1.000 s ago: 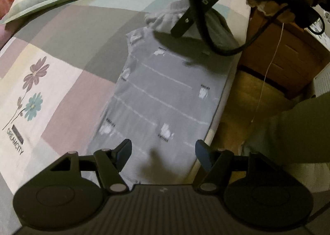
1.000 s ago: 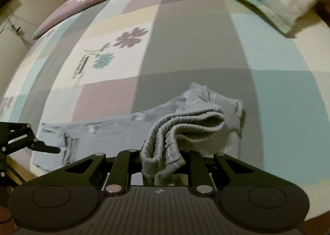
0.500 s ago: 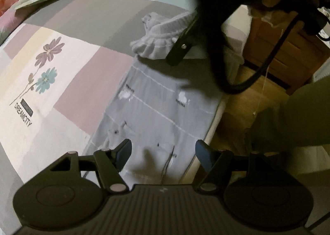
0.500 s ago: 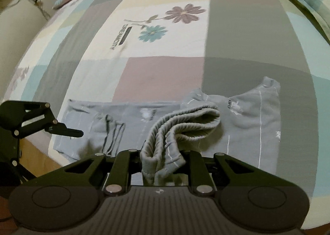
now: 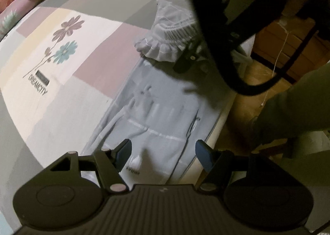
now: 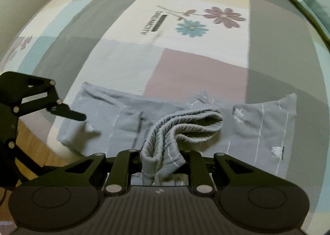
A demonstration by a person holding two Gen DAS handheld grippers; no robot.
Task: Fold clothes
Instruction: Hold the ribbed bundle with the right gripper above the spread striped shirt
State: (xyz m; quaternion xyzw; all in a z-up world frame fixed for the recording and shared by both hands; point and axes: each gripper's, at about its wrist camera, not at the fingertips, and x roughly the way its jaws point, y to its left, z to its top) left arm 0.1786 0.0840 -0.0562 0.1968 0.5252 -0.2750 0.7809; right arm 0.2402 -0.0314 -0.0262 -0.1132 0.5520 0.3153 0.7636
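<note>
Left wrist view, my claw: my left gripper hangs with its jaws wide and nothing between them, above the near end of the grey garment.
Left wrist view, garment: it lies flat along the edge of the bed, close to the drop to the floor.
Left wrist view, far end: the ribbed hem is lifted and bunched at the right gripper, whose black cable crosses the picture.
Left wrist view, change: a second ago that bunched end sat far off, near the head of the bed; it is now much closer to me, and less flat cloth shows between us.
Right wrist view, my claw: the right gripper is narrow, clamped on the ribbed hem, which stands up in a thick roll between the jaws.
Right wrist view, garment: the rest of the grey garment spreads left and right beneath the held end, on the patchwork bedsheet.
Right wrist view, other hand: the left gripper shows at the left, over the garment's far end.
Right wrist view, change: more cloth now lies to the right of the held hem than a second ago.
Meaning: I judge the lengthwise fold is under way but not yet laid down.
</note>
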